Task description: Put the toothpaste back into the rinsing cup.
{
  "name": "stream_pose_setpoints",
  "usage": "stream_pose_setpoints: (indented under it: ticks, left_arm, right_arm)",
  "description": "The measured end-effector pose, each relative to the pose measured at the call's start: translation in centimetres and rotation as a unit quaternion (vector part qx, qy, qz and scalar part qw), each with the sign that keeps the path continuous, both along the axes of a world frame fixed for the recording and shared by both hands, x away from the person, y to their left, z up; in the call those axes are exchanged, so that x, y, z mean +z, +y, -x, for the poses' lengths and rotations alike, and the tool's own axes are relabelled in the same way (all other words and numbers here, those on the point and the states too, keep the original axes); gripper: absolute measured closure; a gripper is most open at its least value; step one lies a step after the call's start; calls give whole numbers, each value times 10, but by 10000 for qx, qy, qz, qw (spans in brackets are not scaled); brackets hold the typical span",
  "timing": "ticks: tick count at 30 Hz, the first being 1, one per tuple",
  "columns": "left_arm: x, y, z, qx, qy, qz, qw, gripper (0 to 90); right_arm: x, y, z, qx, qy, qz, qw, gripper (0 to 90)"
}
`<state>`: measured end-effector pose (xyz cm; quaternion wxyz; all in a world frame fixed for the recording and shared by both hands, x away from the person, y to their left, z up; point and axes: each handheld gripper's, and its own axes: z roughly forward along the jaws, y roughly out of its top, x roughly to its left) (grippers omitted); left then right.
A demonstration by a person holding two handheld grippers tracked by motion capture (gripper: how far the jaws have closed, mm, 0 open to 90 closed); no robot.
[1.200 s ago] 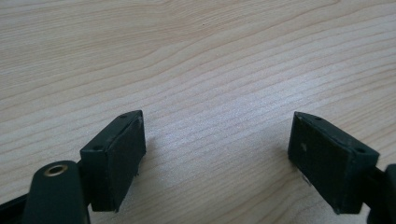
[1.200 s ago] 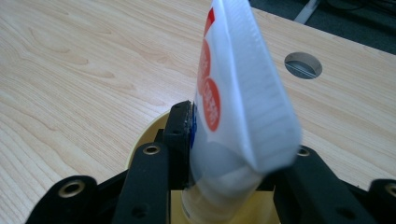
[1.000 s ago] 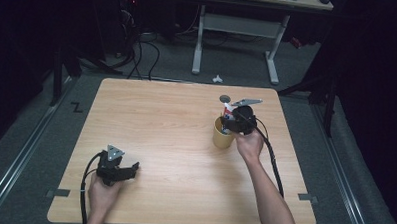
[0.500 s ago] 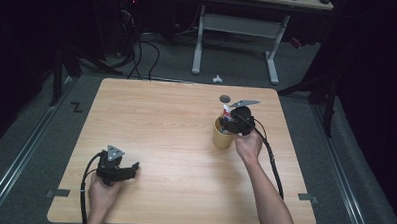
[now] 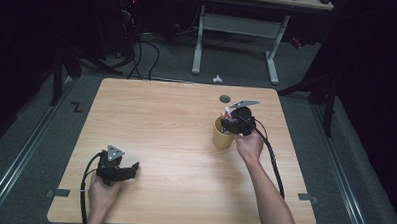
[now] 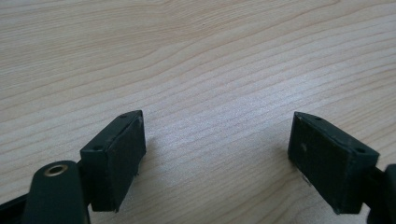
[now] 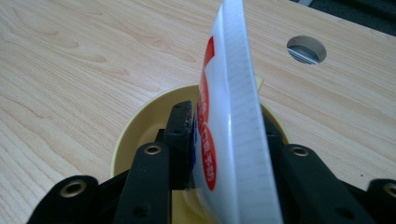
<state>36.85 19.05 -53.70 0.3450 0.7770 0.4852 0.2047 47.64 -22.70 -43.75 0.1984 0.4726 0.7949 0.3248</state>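
Note:
A yellow cup (image 5: 220,137) stands on the right half of the wooden table (image 5: 161,115). My right gripper (image 5: 233,123) hovers right over its mouth, shut on a white tube with red print (image 7: 233,56). The tube stands on edge between the black jaws, its flat crimped end up, and its lower part reaches down toward the cup's opening (image 7: 140,121). My left gripper (image 5: 130,168) lies near the table's front left corner, held by a hand. In the left gripper view it is open (image 6: 217,140), with bare wood between its pads.
A round cable hole (image 5: 225,98) sits in the table just behind the cup. Cables trail from both grippers toward the front edge. Beyond the table are a white desk frame (image 5: 237,28), floor cables and a small white object (image 5: 217,78).

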Motion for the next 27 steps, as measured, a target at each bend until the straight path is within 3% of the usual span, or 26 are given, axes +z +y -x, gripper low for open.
stream_pose_setpoints:
  ticks: [16, 22, 27]
  left_arm:
    - [0, 0, 0, -3, 1, -1, 10000, 195]
    - [0, 0, 0, -2, 0, -2, 10000, 195]
    - [0, 0, 0, -2, 0, -2, 10000, 196]
  right_arm:
    - [1, -3, 2, 16, 28, 0, 10000, 654]
    - [-1, -7, 5, -21, -35, -122, 9999, 638]
    - [3, -5, 8, 55, -121, -93, 9999, 572]
